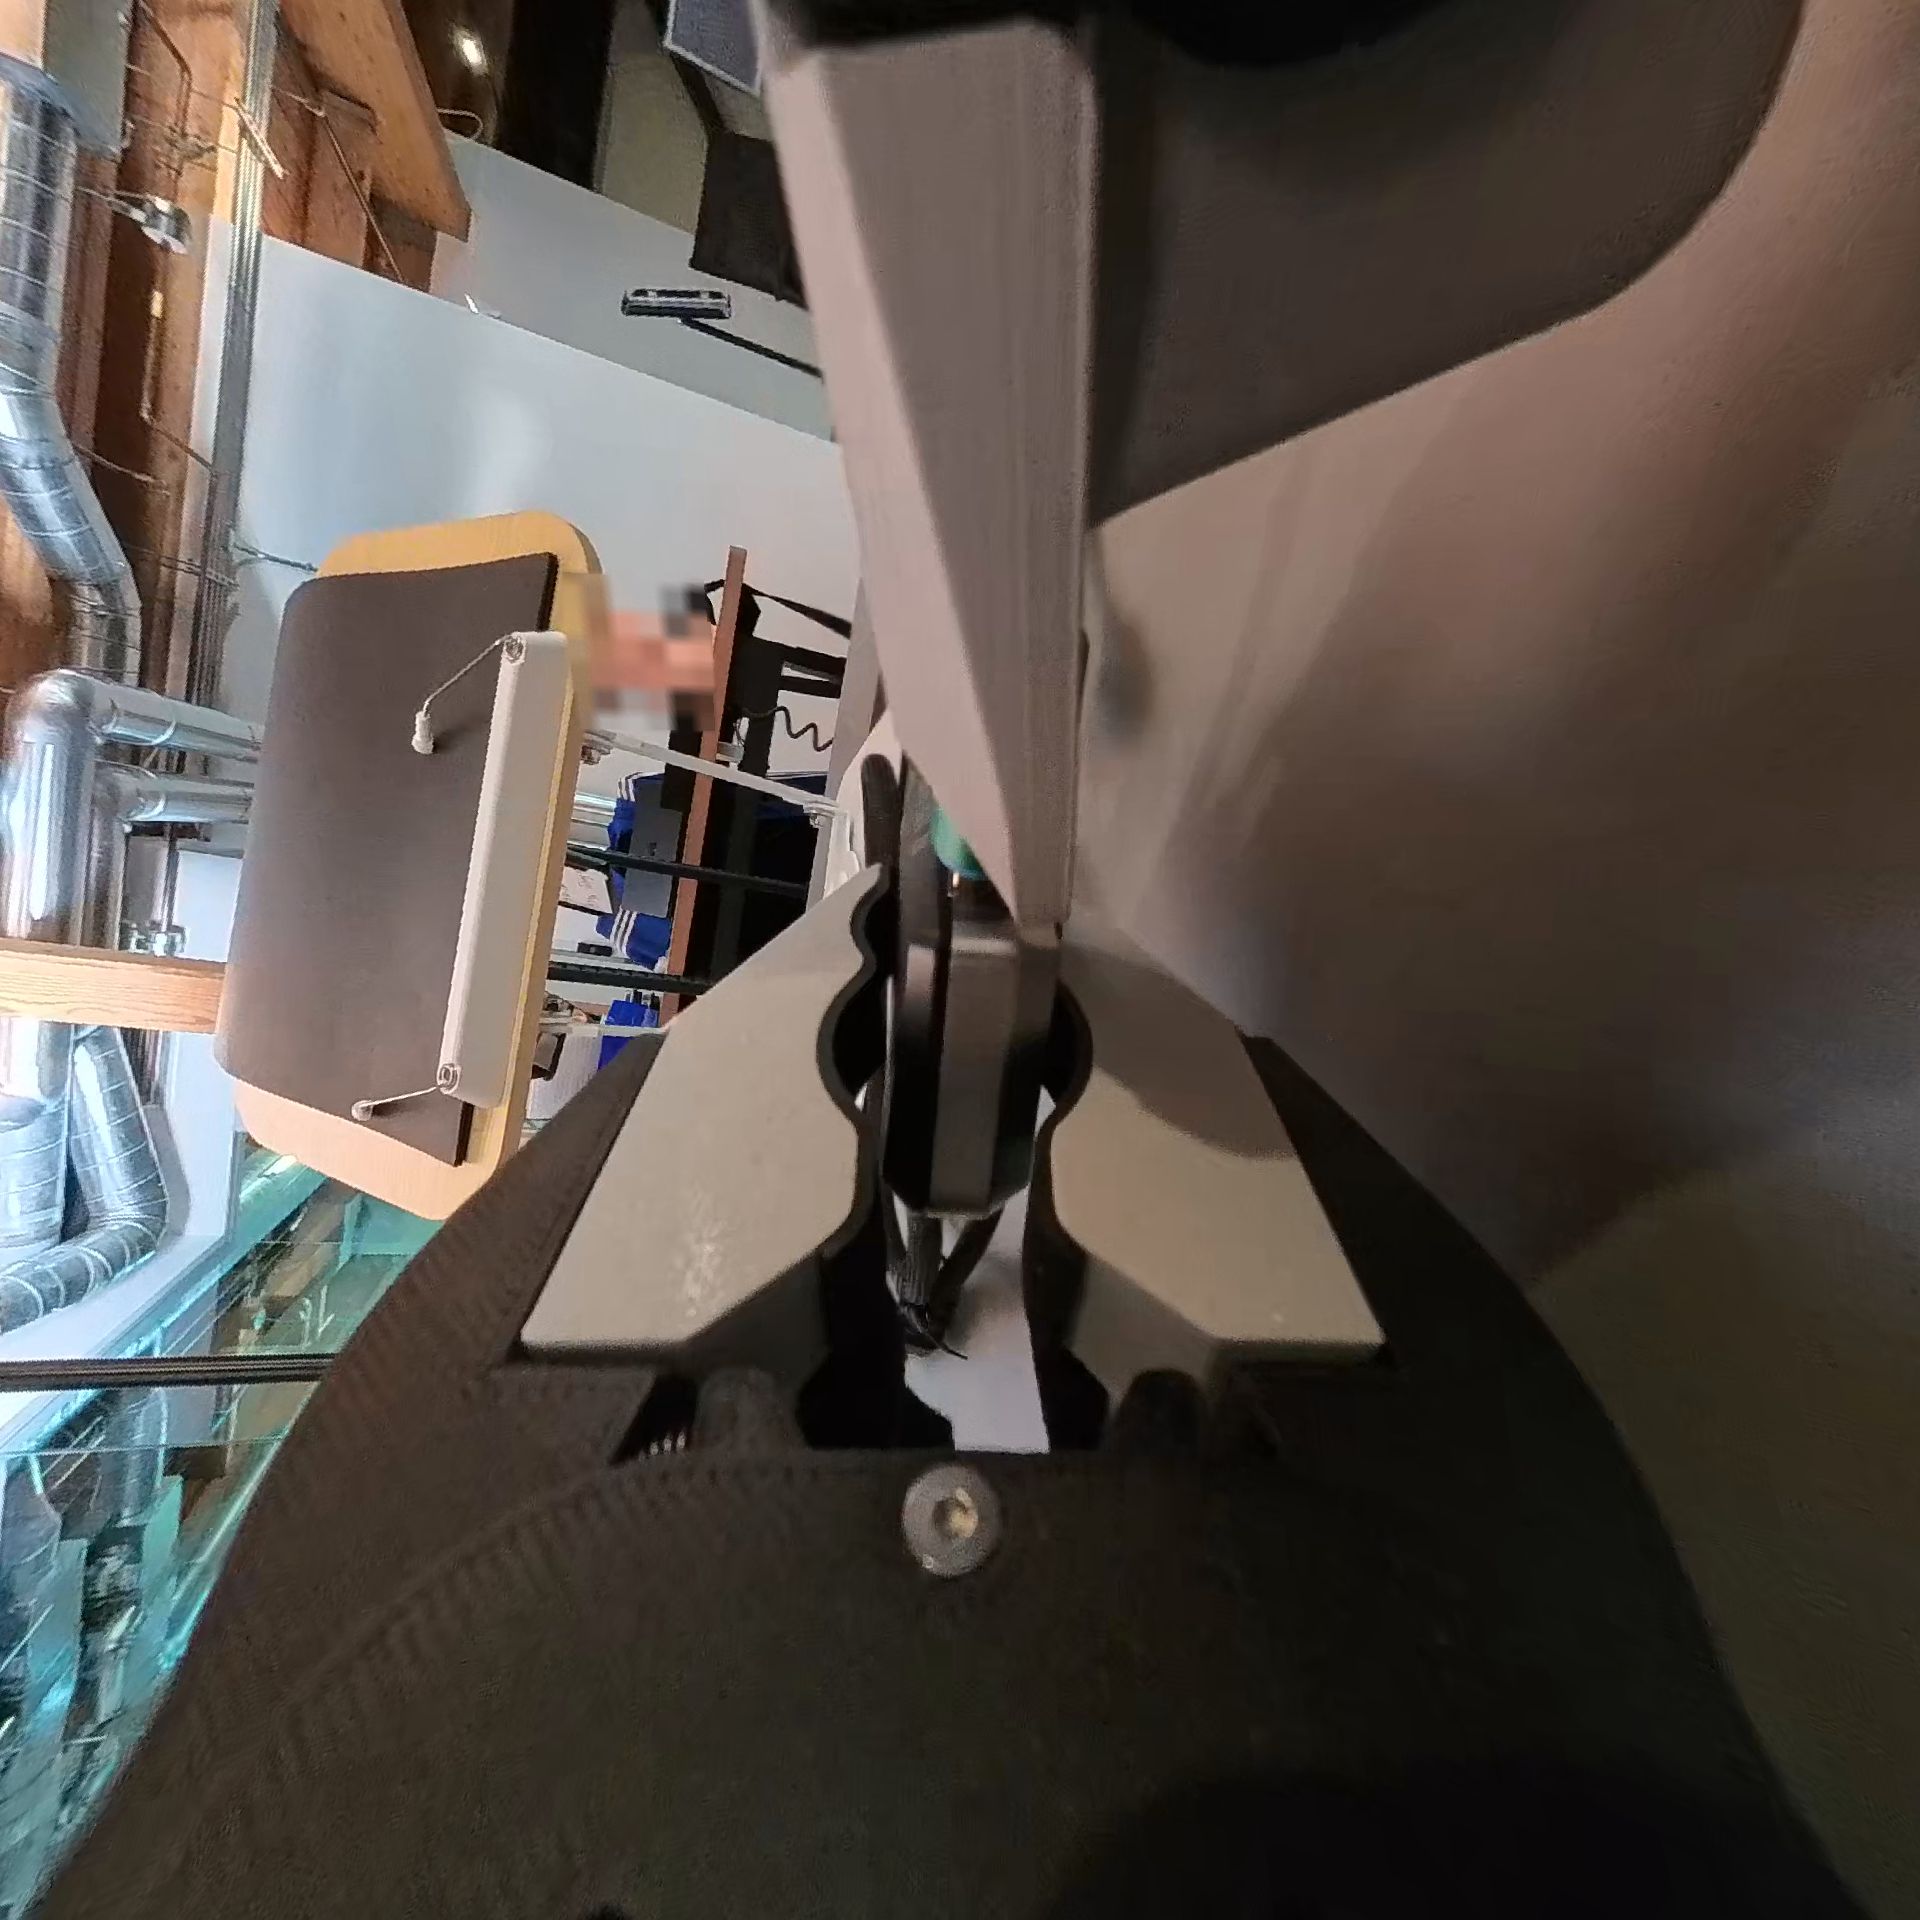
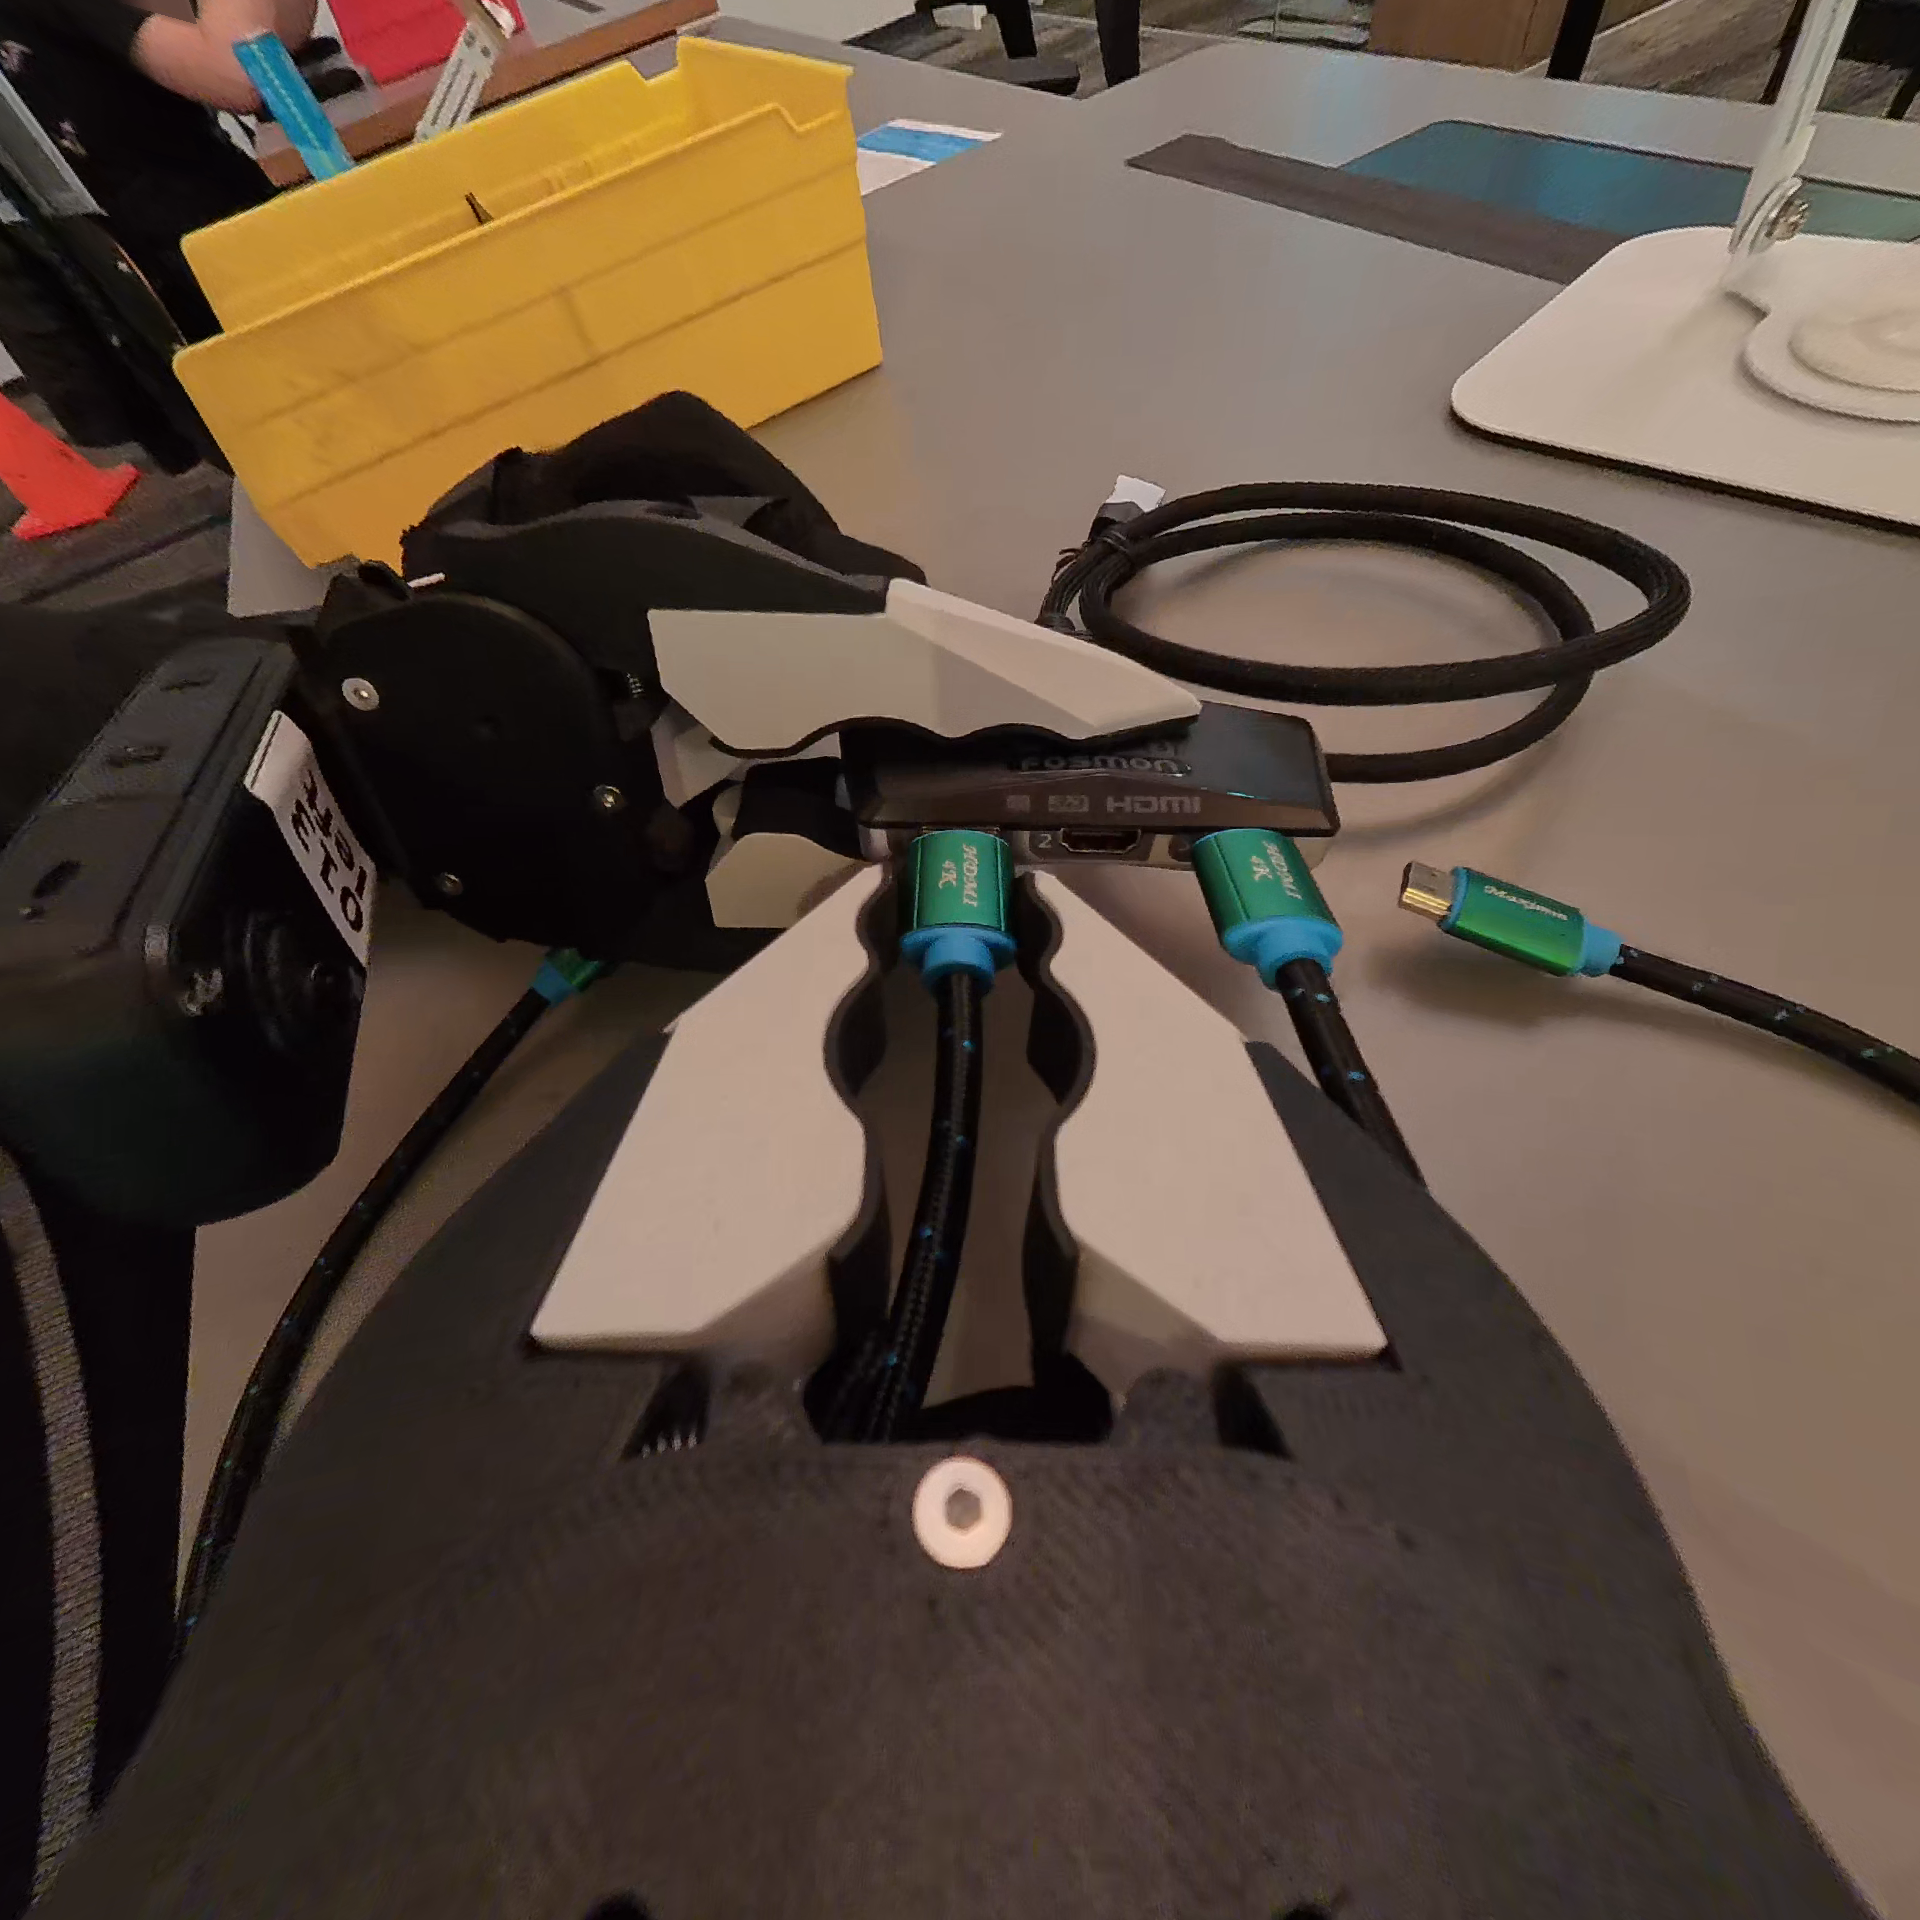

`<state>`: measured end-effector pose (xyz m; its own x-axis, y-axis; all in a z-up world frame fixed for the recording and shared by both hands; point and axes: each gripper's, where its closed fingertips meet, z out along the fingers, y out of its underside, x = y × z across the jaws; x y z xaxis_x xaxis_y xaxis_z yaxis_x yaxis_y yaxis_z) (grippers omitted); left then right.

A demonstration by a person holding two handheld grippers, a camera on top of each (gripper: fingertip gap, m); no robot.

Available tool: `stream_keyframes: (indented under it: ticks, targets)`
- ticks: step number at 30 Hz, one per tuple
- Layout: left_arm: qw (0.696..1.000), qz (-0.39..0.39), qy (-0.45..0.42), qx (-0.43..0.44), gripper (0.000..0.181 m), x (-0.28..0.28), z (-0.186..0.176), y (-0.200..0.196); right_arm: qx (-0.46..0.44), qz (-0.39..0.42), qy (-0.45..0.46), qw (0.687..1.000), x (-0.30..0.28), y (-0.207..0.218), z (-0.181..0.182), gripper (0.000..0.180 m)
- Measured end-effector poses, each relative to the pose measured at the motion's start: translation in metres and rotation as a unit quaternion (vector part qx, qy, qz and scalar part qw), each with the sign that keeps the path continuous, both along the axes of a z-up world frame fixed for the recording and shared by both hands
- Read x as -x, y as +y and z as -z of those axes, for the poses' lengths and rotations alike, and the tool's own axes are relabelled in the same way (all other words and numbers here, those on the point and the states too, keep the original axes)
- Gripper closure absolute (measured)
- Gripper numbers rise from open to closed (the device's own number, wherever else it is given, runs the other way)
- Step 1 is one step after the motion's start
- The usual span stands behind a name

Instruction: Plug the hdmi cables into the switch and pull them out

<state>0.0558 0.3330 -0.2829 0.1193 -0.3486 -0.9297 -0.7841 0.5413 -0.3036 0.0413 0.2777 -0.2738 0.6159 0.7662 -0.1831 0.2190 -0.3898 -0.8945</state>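
The black HDMI switch (image 2: 1247,769) lies on the grey table (image 2: 1558,1195). My left gripper (image 2: 935,758) is shut on it from the left, one finger above and one below. In the left wrist view the switch (image 1: 966,1060) shows edge-on between the fingers of the left gripper (image 1: 966,935). A green HDMI plug (image 2: 956,883) sits in the switch's left port, and my right gripper (image 2: 951,894) is shut on it, its cable running back between the fingers. A second green plug (image 2: 1262,894) is in the right port. The middle port (image 2: 1086,842) is empty. A third plug (image 2: 1507,920) lies loose to the right.
A black braided cable (image 2: 1455,582) loops behind the switch. A yellow bin (image 2: 540,291) stands at the back left, with a person's arm beyond it. A white stand base (image 2: 1683,353) and a dark mat (image 2: 1403,197) are at the back right. An orange cone (image 2: 52,468) stands off the table's left. One gripper's finger ends stand about 6 centimeters off the other's.
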Motion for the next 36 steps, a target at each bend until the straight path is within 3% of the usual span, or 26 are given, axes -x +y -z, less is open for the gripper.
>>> stream_keyframes:
  ticks: [1, 13, 16, 21, 31, 36]
  targets:
    - [1.0, 0.0, -0.002, -0.001, 0.161, 0.0, -0.001, 0.0, -0.003, 0.001, 0.002, 1.0, 0.0, 0.0, -0.001, 0.161]
    - [1.0, 0.006, -0.012, 0.017, 0.16, -0.002, -0.001, -0.001, -0.007, 0.004, 0.021, 1.0, 0.001, 0.0, -0.004, 0.16]
    - [0.999, 0.003, -0.006, 0.037, 0.142, -0.004, 0.006, 0.001, -0.011, -0.014, 0.007, 1.0, 0.009, -0.005, -0.002, 0.16]
    - [1.0, -0.005, 0.008, 0.021, 0.152, -0.007, 0.007, 0.004, -0.016, -0.013, -0.008, 1.0, 0.01, -0.005, -0.002, 0.16]
    - [0.999, -0.018, 0.006, 0.042, 0.152, -0.007, 0.01, 0.008, -0.036, 0.029, -0.033, 0.998, 0.007, -0.002, -0.002, 0.161]
    - [0.999, -0.011, -0.005, 0.049, 0.151, -0.007, 0.008, 0.005, -0.026, 0.009, -0.016, 0.999, 0.008, -0.005, -0.005, 0.161]
